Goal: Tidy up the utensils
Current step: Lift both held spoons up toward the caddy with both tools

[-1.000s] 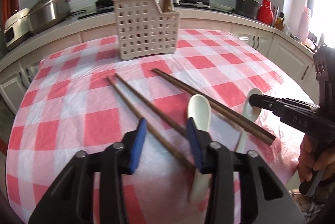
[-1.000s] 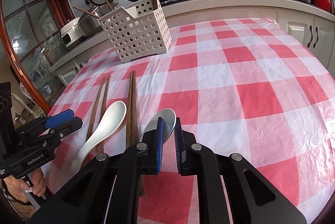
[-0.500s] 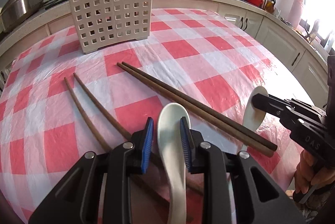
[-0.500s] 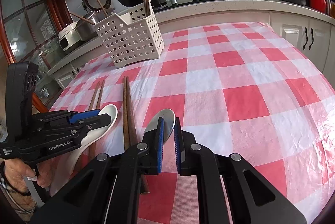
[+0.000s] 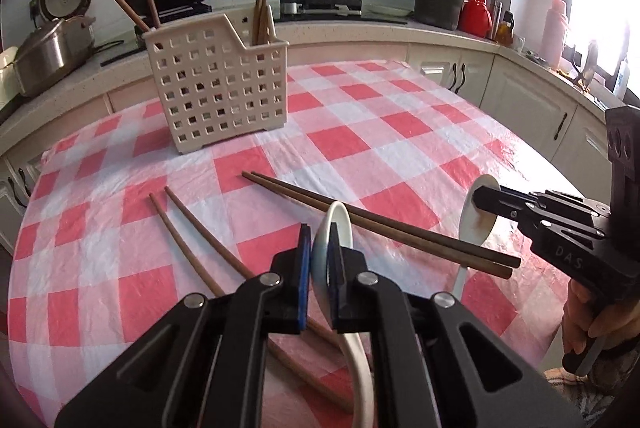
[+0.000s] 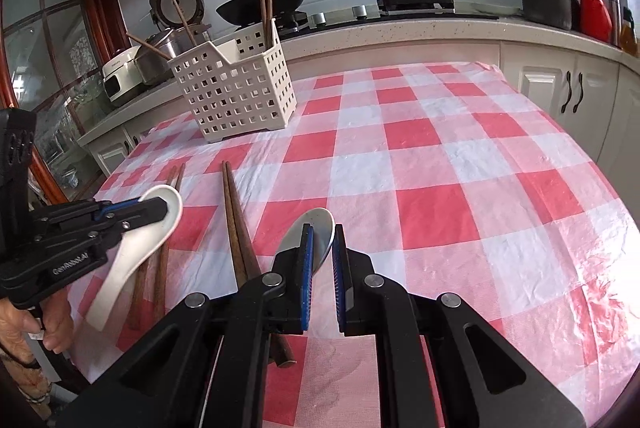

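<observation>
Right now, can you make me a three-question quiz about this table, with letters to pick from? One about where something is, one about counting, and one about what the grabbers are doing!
1. Where does the white basket stand?
A. At the far end of the checked cloth, near the counter
B. On the stove
C. On the floor

2. How many loose chopsticks lie flat on the tablecloth?
A. One
B. Four
C. Nine

3. What is the left gripper doing?
A. Wide open over bare cloth
B. Shut on a white spoon
C. Shut on a chopstick

Answers:
1. A: the basket sits on the cloth's far edge, just before the counter.
2. B: one pair of chopsticks lies left, another pair right.
3. B: its blue pads squeeze the white spoon; the right gripper grips another white spoon too.
</observation>
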